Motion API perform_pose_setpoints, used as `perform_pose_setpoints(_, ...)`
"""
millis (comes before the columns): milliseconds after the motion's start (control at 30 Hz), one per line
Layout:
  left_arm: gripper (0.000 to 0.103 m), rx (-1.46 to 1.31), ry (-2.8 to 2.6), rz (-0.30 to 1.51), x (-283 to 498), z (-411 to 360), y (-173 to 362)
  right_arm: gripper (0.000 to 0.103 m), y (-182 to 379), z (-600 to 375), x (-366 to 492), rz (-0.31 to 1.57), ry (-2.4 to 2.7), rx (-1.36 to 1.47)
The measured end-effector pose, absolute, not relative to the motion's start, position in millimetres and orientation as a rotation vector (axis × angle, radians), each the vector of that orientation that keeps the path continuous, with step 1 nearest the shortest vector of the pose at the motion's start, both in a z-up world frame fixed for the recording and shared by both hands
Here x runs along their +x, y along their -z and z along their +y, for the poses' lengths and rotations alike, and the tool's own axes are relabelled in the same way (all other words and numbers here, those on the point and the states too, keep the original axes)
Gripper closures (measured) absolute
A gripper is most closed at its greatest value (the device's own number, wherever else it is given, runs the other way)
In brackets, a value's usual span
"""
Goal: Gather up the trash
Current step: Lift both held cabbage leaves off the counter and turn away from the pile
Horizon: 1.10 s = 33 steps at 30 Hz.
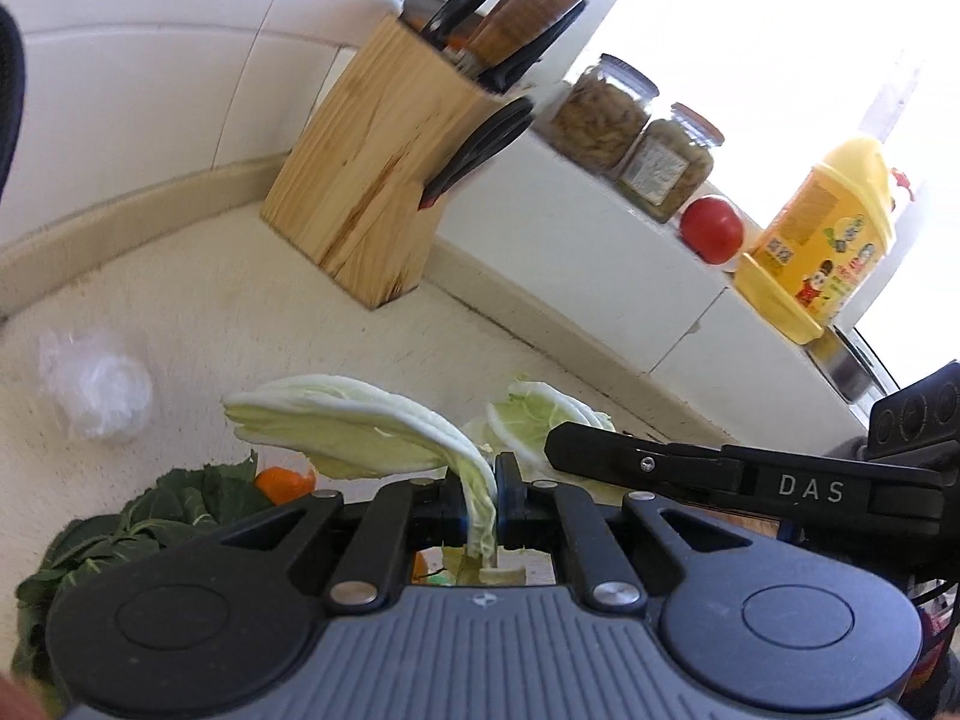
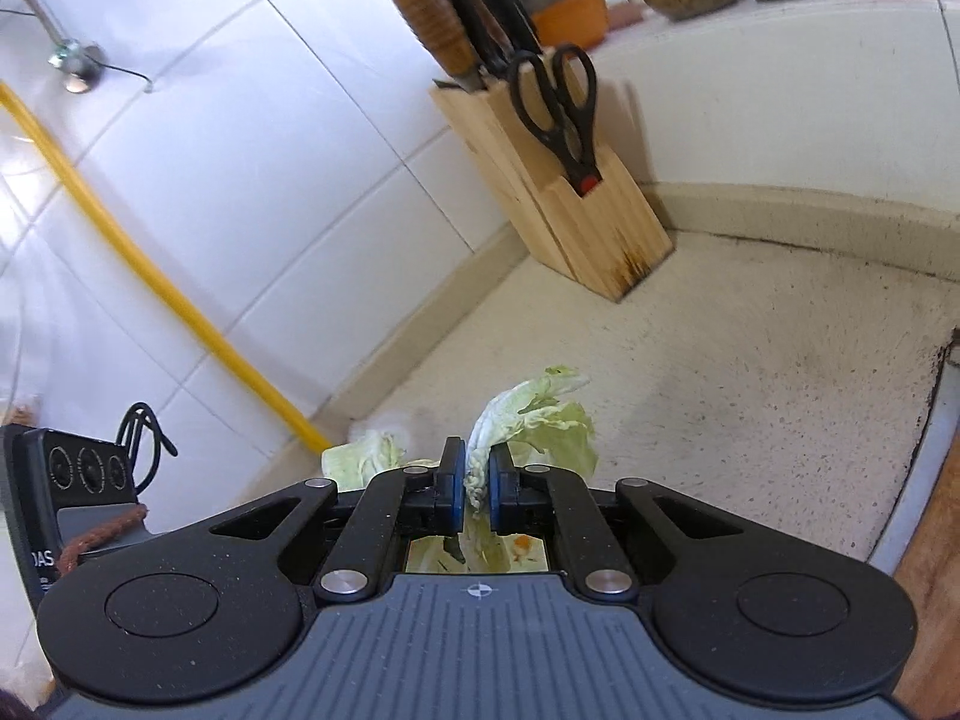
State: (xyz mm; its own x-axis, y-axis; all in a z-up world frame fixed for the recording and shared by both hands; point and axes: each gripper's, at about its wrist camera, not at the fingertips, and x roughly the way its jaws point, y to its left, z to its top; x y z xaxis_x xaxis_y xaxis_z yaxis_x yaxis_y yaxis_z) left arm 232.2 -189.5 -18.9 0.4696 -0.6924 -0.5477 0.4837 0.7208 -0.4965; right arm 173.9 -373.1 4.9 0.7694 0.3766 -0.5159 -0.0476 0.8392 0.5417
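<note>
My left gripper [image 1: 480, 489] is shut on a pale cabbage leaf [image 1: 360, 426] that arches up and to the left above the counter. The right gripper's black finger [image 1: 690, 468] reaches in from the right in the left wrist view, next to a second cabbage leaf [image 1: 540, 408]. In the right wrist view, my right gripper [image 2: 477, 486] is shut on that crinkled cabbage leaf [image 2: 540, 414], which sticks up between the blue pads. The left gripper's leaf [image 2: 360, 459] shows at the left. Dark green leaves [image 1: 120, 534] and an orange scrap [image 1: 282, 483] lie below the left gripper.
A wooden knife block [image 1: 372, 180] with knives and scissors stands in the counter corner. A crumpled clear plastic bag [image 1: 96, 384] lies on the speckled counter [image 2: 750, 390]. Jars [image 1: 606, 114], a tomato [image 1: 711, 228] and a yellow oil bottle [image 1: 822, 234] sit on the ledge. A yellow hose [image 2: 150, 276] runs along the tiled wall.
</note>
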Motion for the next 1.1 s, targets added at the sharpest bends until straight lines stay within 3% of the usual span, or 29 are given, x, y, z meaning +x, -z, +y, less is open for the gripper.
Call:
perform_pose_setpoints(433,0.096,-0.250,0.740,0.717,193,-174,-19,0.092,-34,-360,135,0.582,-0.321,0.574)
perform_pose_setpoints(1100,0.096,-0.244,0.660,0.650,153,-124,-35,0.092,-50,-313,116,0.576,-0.446,0.583)
